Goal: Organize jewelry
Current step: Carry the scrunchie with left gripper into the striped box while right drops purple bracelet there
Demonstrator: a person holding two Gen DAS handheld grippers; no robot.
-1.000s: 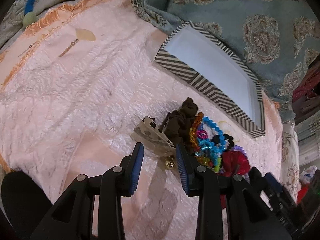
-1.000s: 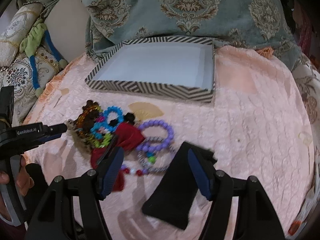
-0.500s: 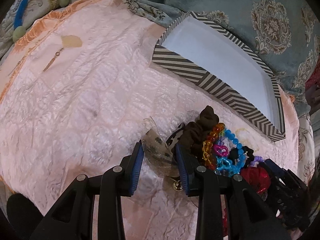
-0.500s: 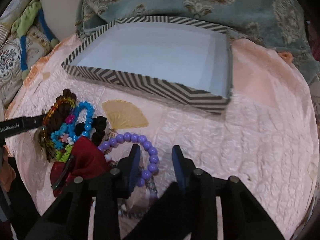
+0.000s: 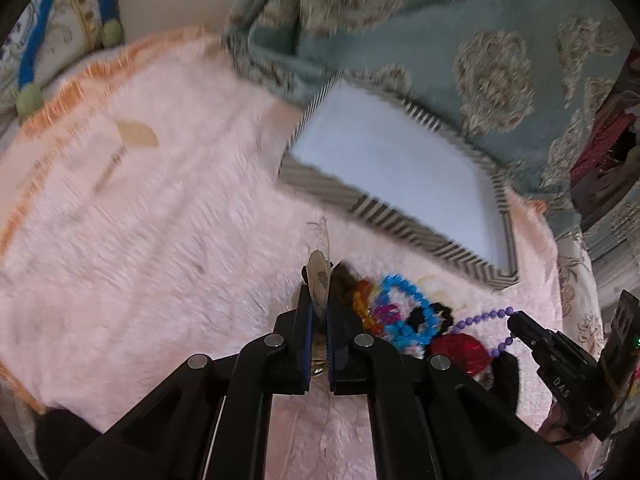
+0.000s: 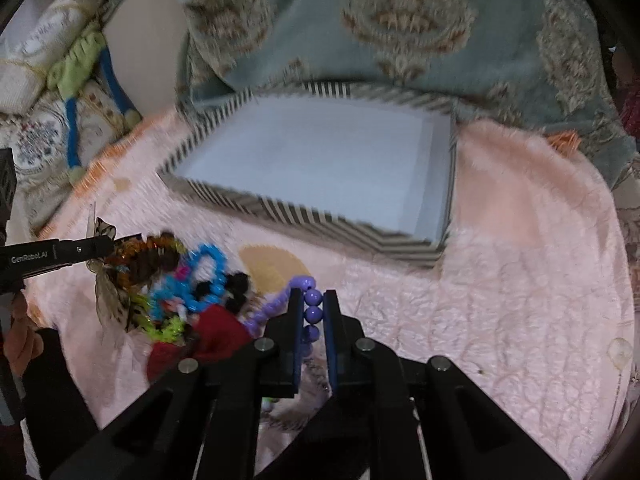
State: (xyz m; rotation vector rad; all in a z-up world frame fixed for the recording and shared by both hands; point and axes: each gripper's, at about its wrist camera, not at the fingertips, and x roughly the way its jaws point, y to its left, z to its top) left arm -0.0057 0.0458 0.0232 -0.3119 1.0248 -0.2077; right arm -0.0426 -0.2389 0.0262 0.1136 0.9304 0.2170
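A striped box [image 5: 400, 216] with a pale inside lies open on the pink bedspread; it also shows in the right wrist view [image 6: 320, 216]. My left gripper [image 5: 319, 304] is shut on a small clear packet [image 5: 319, 276] with patterned jewelry inside, lifted off the cloth. My right gripper [image 6: 312, 312] is shut on a purple bead bracelet [image 6: 310, 306], also seen in the left wrist view [image 5: 484, 316]. A pile of jewelry [image 6: 184, 284] with blue, amber and green bead bracelets, a red piece and black bits lies to the left of my right gripper.
A teal patterned blanket [image 6: 400, 20] lies behind the box. Embroidered cushions [image 6: 48, 92] with blue and green cords sit at the far left. The pink bedspread [image 5: 140, 220] stretches left of the pile, with an orange fringe edge.
Both grippers have shut: the left on the clear packet, the right on the purple bead bracelet. Both have lifted their pieces up from the pile.
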